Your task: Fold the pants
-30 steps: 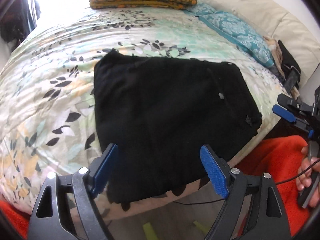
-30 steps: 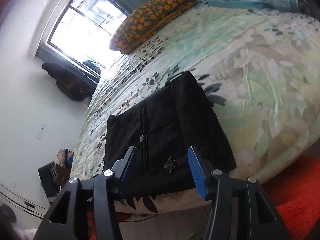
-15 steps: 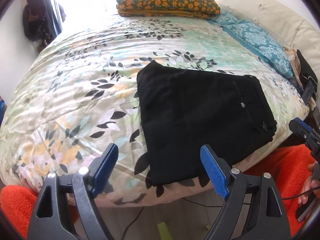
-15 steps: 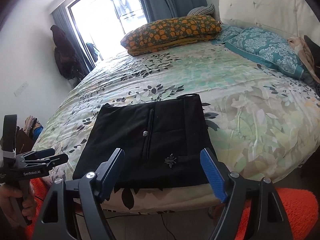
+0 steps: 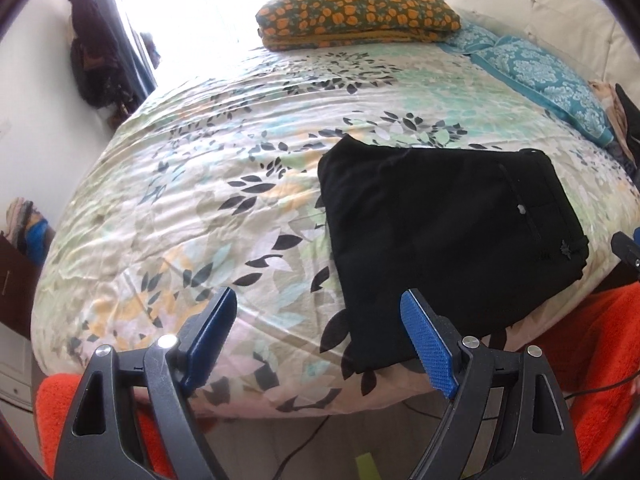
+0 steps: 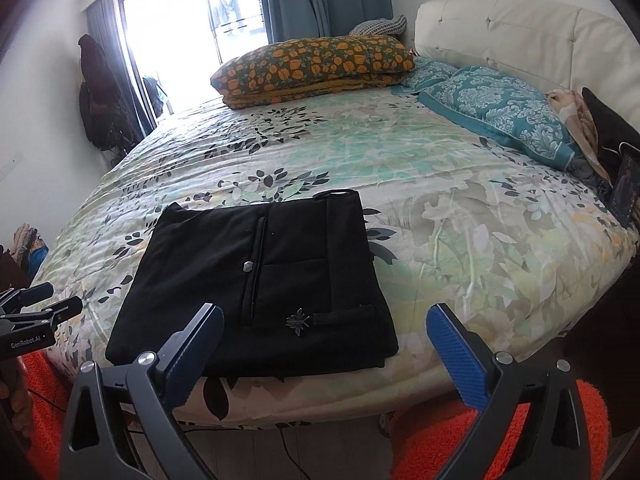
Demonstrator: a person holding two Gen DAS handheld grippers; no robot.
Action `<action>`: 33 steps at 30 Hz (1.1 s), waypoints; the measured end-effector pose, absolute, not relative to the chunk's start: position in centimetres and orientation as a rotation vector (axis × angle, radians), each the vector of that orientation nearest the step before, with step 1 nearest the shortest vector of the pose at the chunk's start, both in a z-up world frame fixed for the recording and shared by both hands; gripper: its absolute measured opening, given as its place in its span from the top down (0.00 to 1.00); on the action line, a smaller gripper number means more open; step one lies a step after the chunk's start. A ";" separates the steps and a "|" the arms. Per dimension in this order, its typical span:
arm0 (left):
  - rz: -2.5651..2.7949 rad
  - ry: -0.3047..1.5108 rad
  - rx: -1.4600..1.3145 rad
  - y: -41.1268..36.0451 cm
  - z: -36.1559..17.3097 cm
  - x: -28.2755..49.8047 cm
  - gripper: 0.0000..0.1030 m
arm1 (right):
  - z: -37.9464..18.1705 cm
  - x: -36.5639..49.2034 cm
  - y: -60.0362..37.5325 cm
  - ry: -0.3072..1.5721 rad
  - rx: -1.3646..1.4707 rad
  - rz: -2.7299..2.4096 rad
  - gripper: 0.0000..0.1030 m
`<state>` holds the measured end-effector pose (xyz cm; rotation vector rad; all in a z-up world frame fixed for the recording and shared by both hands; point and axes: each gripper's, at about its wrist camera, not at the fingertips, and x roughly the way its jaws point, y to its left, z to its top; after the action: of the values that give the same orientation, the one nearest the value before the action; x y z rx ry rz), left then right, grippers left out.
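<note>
The black pants lie folded into a flat rectangle near the front edge of the bed, also in the right wrist view. A silver button and a small metal emblem show on top. My left gripper is open and empty, held off the bed's front edge, to the left of the pants. It also shows at the left of the right wrist view. My right gripper is open and empty, just in front of the pants' near edge. Its tip shows at the right edge of the left wrist view.
The bed has a floral cover. An orange-patterned pillow and teal pillows lie at the far end by the cream headboard. Clothes and a phone are at the right edge. An orange rug and a cable lie on the floor.
Both grippers have pulled back from the pants and away from the bed. The right wrist view levelled out, and its jaws opened wider. The pants have not moved.
</note>
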<state>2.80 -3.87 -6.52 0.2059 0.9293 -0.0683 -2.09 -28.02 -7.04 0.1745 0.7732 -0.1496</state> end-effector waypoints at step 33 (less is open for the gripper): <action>-0.300 1.148 0.027 -3.8 -9.0 9.0 0.17 | -7.7 1.6 -33.2 0.996 0.431 0.053 0.01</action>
<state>8.96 -3.76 -9.03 0.0268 1.1477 -0.3005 1.63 -33.25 -7.71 0.4311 0.9961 0.0533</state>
